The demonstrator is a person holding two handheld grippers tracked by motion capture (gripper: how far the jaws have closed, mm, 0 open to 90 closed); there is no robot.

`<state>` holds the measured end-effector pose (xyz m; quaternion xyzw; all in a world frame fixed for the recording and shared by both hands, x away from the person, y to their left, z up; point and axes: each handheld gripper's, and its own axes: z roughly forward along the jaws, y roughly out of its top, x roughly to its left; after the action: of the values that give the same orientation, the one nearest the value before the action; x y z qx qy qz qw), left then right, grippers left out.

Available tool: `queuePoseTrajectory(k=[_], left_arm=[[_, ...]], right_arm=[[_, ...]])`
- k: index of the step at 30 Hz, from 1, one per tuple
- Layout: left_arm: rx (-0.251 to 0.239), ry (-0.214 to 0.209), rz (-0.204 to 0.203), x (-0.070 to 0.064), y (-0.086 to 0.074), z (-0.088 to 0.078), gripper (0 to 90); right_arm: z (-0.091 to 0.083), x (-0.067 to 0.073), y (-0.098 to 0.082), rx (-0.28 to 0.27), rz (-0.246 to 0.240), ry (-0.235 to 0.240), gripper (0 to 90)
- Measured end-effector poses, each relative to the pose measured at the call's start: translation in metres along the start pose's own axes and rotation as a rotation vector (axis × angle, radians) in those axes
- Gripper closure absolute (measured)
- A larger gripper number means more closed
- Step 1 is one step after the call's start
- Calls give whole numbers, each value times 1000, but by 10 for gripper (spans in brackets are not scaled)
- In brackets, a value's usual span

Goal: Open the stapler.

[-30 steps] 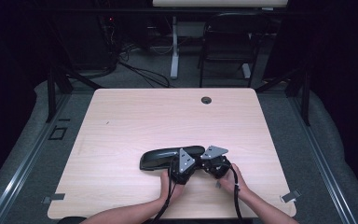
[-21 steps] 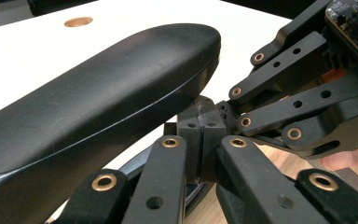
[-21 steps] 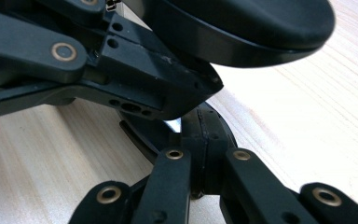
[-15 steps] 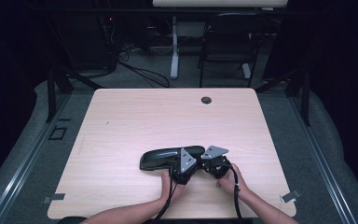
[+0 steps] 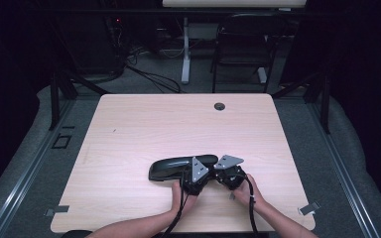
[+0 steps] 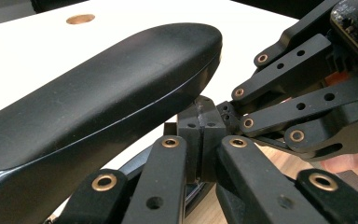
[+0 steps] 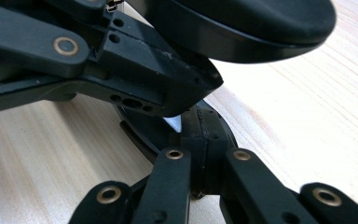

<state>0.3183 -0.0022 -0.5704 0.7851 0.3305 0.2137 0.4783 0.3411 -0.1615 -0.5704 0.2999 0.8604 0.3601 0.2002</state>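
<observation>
Toward the lower left of centre in the high view, a long glossy black shell [image 5: 178,167], shaped like a car's side-mirror housing, lies flat on the pale wooden bench [image 5: 129,129], its long side running left to right. Just right of it, the left tool [image 5: 194,177] sits at the shell's right end with its jaws pressed together; in the left gripper view they meet right under the shell's rounded edge [image 6: 98,107], nothing visibly pinched between them. Further right, the right tool [image 5: 226,174] is likewise closed tight, its tips crowding in beside the other's. Both seem parked low against the housing's end, probably to steady it or to work at its underside. A grommet hole [image 5: 220,106] sits far back.
</observation>
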Motion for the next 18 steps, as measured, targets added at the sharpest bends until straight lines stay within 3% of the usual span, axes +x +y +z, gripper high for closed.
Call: queuePoseTrajectory(k=[16, 17, 18], left_arm=[[-9, 5, -15, -2, 0, 2, 900], [-127, 48, 29, -2, 11, -5, 900], [-127, 48, 29, -2, 11, -5, 900]], right_arm=[[1, 0, 0, -6, 2, 4, 900], [1, 0, 0, 1, -1, 10, 900], [1, 0, 0, 1, -1, 10, 900]])
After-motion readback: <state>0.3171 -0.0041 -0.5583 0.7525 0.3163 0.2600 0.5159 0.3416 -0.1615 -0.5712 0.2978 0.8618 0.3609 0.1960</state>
